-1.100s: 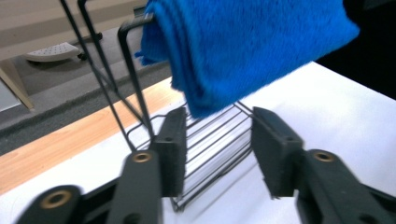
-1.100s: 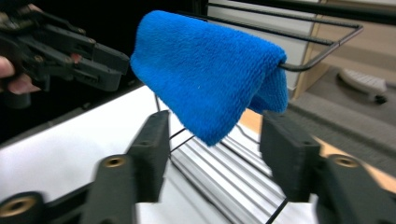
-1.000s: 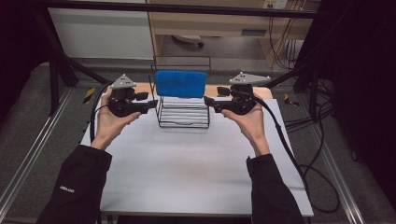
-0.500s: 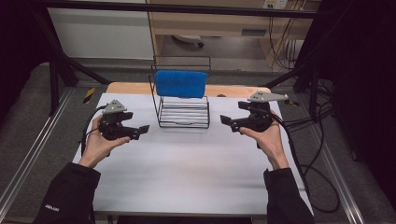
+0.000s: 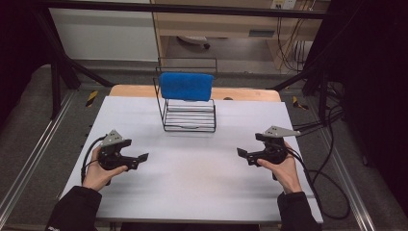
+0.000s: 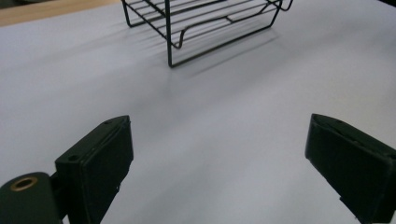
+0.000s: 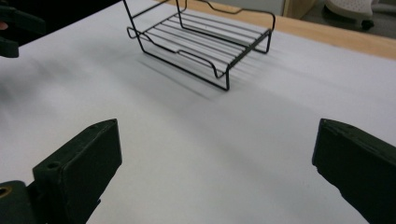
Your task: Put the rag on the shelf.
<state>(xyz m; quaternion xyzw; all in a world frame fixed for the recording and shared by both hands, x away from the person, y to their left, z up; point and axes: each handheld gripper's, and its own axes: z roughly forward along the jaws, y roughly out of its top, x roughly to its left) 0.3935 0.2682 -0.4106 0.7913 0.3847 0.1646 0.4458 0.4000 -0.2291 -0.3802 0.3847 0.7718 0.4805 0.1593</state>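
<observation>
A black wire rack (image 5: pixel 188 115) stands at the back middle of the white table sheet (image 5: pixel 192 178). A blue pad (image 5: pixel 185 85) hangs over its tall rear frame. My left gripper (image 5: pixel 142 158) is held low at the front left, well away from the rack and pointing right. My right gripper (image 5: pixel 242 154) mirrors it at the front right, pointing left. Both pairs of jaws have just been opening and now stand wide with nothing between them. The left gripper view shows its gripper (image 6: pixel 219 154) over bare sheet with the rack (image 6: pixel 169 46) ahead. The right gripper (image 7: pixel 217 158) faces the rack (image 7: pixel 205 42) too.
A strip of wooden tabletop (image 5: pixel 134 90) shows behind the sheet. Black cables (image 5: pixel 332 178) trail off the right side. Dark frame bars (image 5: pixel 62 72) stand at the left and back. The other gripper (image 7: pixel 11 28) shows at the right gripper view's top left.
Both hands have drawn away from the rack's sides, outward and toward the front of the table, and sunk lower. Both pairs of jaws have spread wider.
</observation>
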